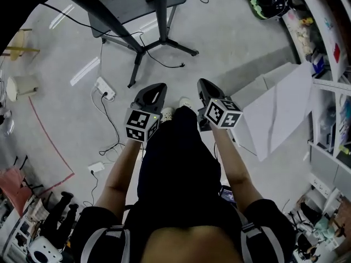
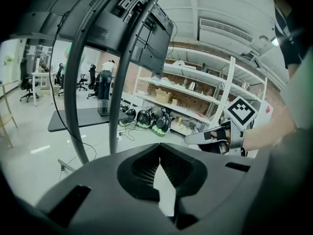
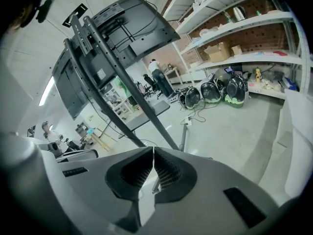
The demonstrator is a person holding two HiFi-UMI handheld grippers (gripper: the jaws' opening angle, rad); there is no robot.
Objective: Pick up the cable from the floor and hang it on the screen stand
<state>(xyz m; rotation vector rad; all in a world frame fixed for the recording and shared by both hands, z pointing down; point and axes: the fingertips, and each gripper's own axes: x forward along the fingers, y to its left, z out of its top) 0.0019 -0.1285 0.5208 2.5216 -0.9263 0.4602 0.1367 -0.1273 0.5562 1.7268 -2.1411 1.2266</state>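
Task not begun: cable [image 1: 112,126] lies loose on the floor [image 1: 230,43] near the stand [image 1: 160,15], while left gripper [image 1: 156,86] and right gripper [image 1: 205,84] are both clenched, empty, apart from it; pickup and hanging remain.

Black-and-white square markers cover the cubes of the dark grey left gripper [image 1: 156,86] and right gripper [image 1: 204,84]. The floor [image 1: 241,32] is pale grey, its tape line [image 1: 52,138] red, the cable [image 1: 113,122] black, the power strip [image 1: 105,88] white, the screen stand [image 1: 159,15] black.
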